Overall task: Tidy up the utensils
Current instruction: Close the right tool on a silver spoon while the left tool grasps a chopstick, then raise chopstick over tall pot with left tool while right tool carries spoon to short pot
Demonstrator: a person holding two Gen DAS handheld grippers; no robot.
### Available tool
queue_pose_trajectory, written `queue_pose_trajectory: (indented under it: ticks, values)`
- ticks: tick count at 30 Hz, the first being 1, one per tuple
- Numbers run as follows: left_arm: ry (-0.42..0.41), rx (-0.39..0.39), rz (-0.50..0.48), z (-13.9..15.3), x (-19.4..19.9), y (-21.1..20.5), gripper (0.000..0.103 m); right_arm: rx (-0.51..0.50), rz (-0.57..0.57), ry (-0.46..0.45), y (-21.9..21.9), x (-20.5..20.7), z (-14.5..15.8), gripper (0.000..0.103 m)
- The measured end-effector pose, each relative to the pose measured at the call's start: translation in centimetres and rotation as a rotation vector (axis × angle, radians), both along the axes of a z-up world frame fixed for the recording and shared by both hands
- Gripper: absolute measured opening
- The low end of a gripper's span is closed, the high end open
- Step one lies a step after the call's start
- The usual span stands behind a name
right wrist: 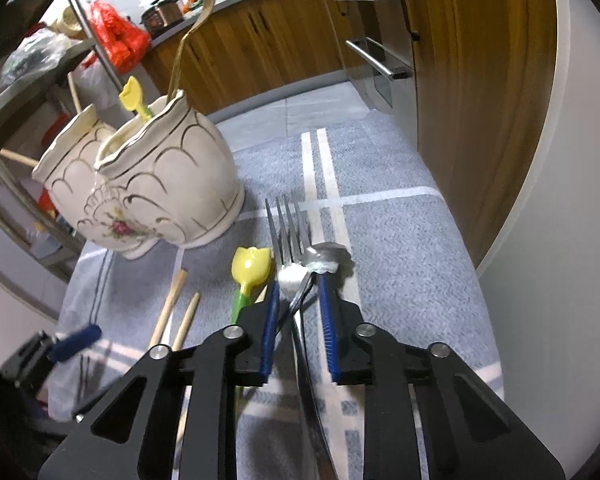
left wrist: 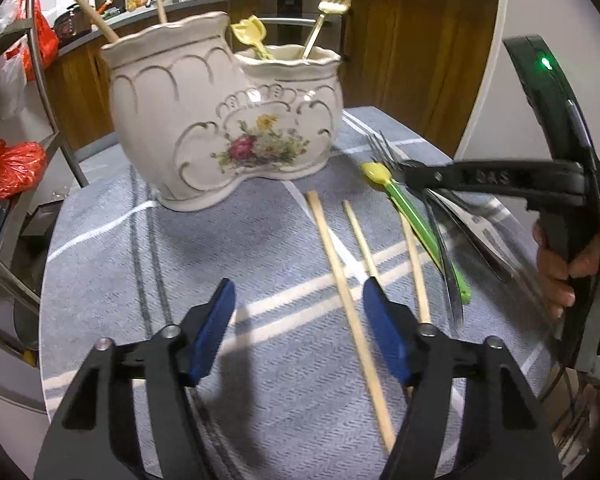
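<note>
Utensils scattered on a blue-grey cloth [left wrist: 148, 264] with pale stripes, beside a cream ceramic holder [left wrist: 220, 120] shaped like two joined pots, painted with flowers and gold trim. Inside the holder's taller pot, two wooden chopsticks [left wrist: 94, 14] standing up; inside the lower pot, a gold fork [left wrist: 332, 4] and a yellow tulip-topped pick [left wrist: 250, 34]. Lying on the cloth to the holder's right: three loose wooden chopsticks [left wrist: 348, 304] roughly parallel, a second yellow tulip pick with green stem [right wrist: 250, 270], a silver fork [right wrist: 286, 232] with tines pointing away, and a small silver spoon [right wrist: 324, 258] resting just beside the fork's neck. Left gripper [left wrist: 298, 320] hovering low over the cloth, blue pads spread wide apart, holding nothing, one chopstick passing just beside its right pad. Right gripper [right wrist: 298, 320] positioned over the silver fork and spoon handles, blue pads parted on either side of them; not possible to tell whether the pads are touching the handles. Seen from the left wrist view, right gripper reaching in from the right edge, a hand [left wrist: 560, 264] wrapped around its grip. Behind the table, wooden kitchen cabinets [right wrist: 260, 40] and red plastic bags [left wrist: 8, 168] on a metal rack.
</note>
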State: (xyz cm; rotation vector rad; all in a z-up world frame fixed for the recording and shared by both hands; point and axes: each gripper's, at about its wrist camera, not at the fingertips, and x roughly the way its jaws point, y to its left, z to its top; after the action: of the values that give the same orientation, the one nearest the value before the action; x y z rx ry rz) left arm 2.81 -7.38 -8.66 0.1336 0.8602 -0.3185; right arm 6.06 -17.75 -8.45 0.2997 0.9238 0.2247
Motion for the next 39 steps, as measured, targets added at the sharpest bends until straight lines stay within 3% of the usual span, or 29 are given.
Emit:
queue_pose_trajectory:
  ticks: [4,7,13,15,17,18,21,30,39]
  values:
    - [0.023,0.003,-0.013,-0.3,0.0,-0.6,0.054,0.031,-0.023,0.005,-0.3,0.7,-0.2,0.012]
    - [0.035,0.006,-0.006,-0.5,0.3,-0.9,0.052,0.023,-0.022,-0.003,-0.1,0.9,-0.1,0.009]
    - [0.040,0.022,-0.003,-0.3,1.1,-1.4,0.038,-0.018,-0.006,-0.065,0.1,-0.2,0.9,0.004]
    - [0.041,0.020,-0.005,-0.2,1.3,-1.4,0.030,-0.023,0.001,-0.084,0.0,-0.5,1.1,0.004]
    - [0.044,0.013,-0.012,-0.1,1.5,-1.6,0.010,-0.048,0.010,-0.121,0.1,-1.3,1.8,0.004]
    - [0.045,0.010,-0.019,0.0,1.4,-1.6,0.007,-0.053,0.015,-0.137,0.1,-1.6,2.0,0.004]
    - [0.036,0.011,-0.041,0.0,1.3,-1.4,0.007,-0.084,0.030,-0.196,0.3,-2.9,3.0,0.004]
    - [-0.049,-0.102,-0.056,1.8,-0.1,2.6,0.006,-0.158,0.059,-0.390,0.7,-6.1,6.0,0.003]
    - [-0.146,-0.139,-0.063,3.9,-1.4,4.9,0.006,-0.197,0.061,-0.524,1.5,-8.0,8.4,0.002]
